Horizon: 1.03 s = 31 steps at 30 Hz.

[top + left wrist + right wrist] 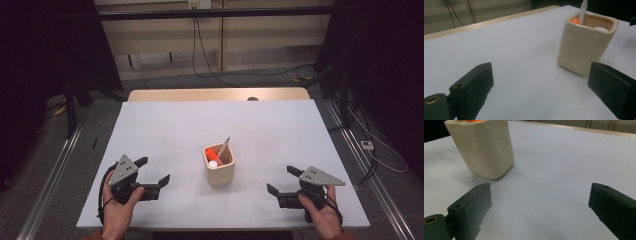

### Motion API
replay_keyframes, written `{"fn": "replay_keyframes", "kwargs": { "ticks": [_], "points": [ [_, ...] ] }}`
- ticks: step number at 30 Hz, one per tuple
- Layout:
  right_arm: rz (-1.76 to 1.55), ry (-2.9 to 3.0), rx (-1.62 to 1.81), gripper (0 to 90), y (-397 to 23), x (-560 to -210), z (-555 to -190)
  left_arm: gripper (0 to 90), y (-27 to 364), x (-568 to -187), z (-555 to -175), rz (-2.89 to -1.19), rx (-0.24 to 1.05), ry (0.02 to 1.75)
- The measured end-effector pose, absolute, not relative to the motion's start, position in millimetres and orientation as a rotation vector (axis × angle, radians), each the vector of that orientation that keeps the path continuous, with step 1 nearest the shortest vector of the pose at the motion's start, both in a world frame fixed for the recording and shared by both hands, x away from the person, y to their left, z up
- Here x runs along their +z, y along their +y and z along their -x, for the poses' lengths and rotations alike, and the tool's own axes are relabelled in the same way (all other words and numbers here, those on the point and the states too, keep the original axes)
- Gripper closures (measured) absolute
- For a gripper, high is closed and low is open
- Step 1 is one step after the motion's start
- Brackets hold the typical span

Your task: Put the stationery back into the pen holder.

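A cream square holder cup [219, 166] stands upright near the middle of the white table [200, 120]. An orange marker with a white cap [213, 155] and a thin silvery pen [223, 148] stick out of it. My left gripper [152, 172] rests at the front left, held by a hand, its jaws wide open and empty. At the front right my right gripper [283, 180] is open too, nothing between its jaws. The cup [586, 42] stands ahead and to the right in the left gripper view, and ahead to the left as the cup [484, 147] in the right gripper view.
A wooden strip [215, 94] runs along the table's far edge. Cables [210, 65] trail over the floor behind, and metal rails [55, 165] flank the table on both sides. Dark curtains hang at left and right.
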State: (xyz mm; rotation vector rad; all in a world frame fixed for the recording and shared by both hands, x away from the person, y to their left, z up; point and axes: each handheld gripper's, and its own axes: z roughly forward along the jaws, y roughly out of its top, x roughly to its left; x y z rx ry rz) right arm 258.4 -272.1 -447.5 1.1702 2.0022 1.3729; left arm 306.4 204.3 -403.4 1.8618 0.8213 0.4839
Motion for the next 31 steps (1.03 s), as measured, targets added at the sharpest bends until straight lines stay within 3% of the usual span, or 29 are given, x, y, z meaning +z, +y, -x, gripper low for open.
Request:
{"fn": "replay_keyframes", "kwargs": {
  "ticks": [31],
  "points": [
    [-1.176,2.006,1.363,4.4,-272.4,-449.8,-259.2,6.2,219.7,-429.7,-304.1,-1.83,0.498,0.883]
  ]
}}
